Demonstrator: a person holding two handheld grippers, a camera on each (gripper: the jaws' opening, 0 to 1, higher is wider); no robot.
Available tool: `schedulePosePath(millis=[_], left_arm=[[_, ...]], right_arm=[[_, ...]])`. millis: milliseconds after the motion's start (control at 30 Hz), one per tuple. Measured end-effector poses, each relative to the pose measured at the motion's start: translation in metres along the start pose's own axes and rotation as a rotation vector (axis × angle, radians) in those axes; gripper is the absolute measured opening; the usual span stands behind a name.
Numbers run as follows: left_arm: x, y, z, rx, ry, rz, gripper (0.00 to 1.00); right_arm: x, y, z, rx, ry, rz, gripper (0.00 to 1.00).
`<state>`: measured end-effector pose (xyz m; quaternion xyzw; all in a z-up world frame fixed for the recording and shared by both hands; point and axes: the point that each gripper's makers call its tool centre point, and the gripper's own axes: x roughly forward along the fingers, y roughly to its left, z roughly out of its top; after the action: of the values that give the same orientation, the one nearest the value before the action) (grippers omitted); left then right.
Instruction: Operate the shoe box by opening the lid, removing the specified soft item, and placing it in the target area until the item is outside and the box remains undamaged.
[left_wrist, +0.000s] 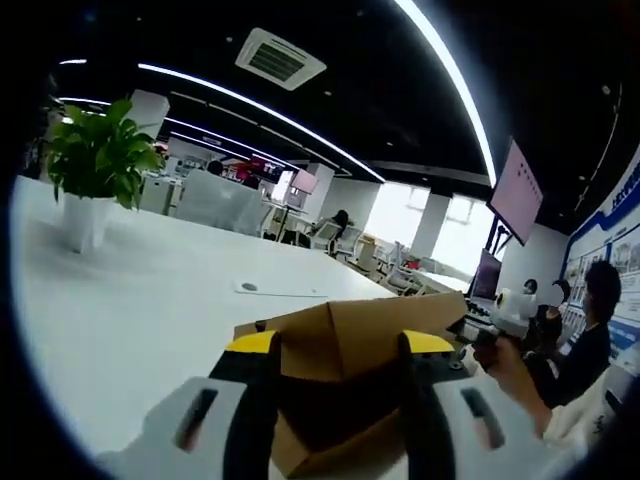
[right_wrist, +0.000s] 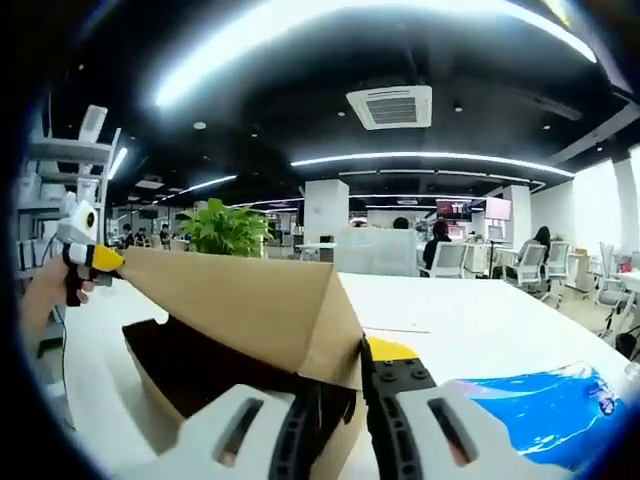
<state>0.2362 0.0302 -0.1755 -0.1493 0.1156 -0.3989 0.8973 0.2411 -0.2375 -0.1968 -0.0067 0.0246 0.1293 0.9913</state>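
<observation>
A brown cardboard shoe box (left_wrist: 330, 450) stands on the white table with its lid (left_wrist: 350, 335) tilted up and a dark inside showing under it. My left gripper (left_wrist: 338, 345) is open, its yellow-tipped fingers (left_wrist: 250, 343) spread across the lid's front edge. My right gripper (left_wrist: 500, 305), held by a hand, sits at the lid's right corner. In the right gripper view the lid (right_wrist: 240, 295) slopes up, and my right gripper (right_wrist: 345, 385) is shut on its near corner. The left gripper (right_wrist: 88, 255) touches the far corner. What lies inside the box (right_wrist: 200, 370) is hidden.
A blue sheet (right_wrist: 530, 410) lies on the table (left_wrist: 140, 310) right of the box. A potted plant (left_wrist: 98, 165) stands at the table's far side, and a flat paper (left_wrist: 275, 290) lies behind the box. Seated people and screens are at the right (left_wrist: 590, 330).
</observation>
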Motion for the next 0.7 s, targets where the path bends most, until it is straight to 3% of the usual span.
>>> schedulePosePath(millis=[167,267,367,500,600,700], left_arm=[[0.000,0.004,0.001,-0.003,0.012,0.002,0.48],[0.000,0.006,0.002,-0.013,0.012,0.002,0.48],[0.000,0.006,0.002,-0.014,0.011,0.003,0.48],[0.000,0.007,0.002,-0.016,0.011,0.003,0.48],[-0.001,0.009,0.002,-0.019,0.009,0.009,0.48],[-0.003,0.012,0.002,-0.026,0.005,0.011,0.48]], right_arm=[[-0.003,0.012,0.000,0.087,0.024,0.148,0.24],[-0.006,0.014,0.002,0.084,0.028,0.179,0.29],[-0.007,0.028,0.004,0.067,0.030,0.259,0.42],[-0.012,0.043,0.002,0.054,0.061,0.313,0.60],[-0.018,0.054,0.006,0.127,0.065,0.398,0.69],[-0.022,0.057,0.008,0.173,0.060,0.435,0.74]])
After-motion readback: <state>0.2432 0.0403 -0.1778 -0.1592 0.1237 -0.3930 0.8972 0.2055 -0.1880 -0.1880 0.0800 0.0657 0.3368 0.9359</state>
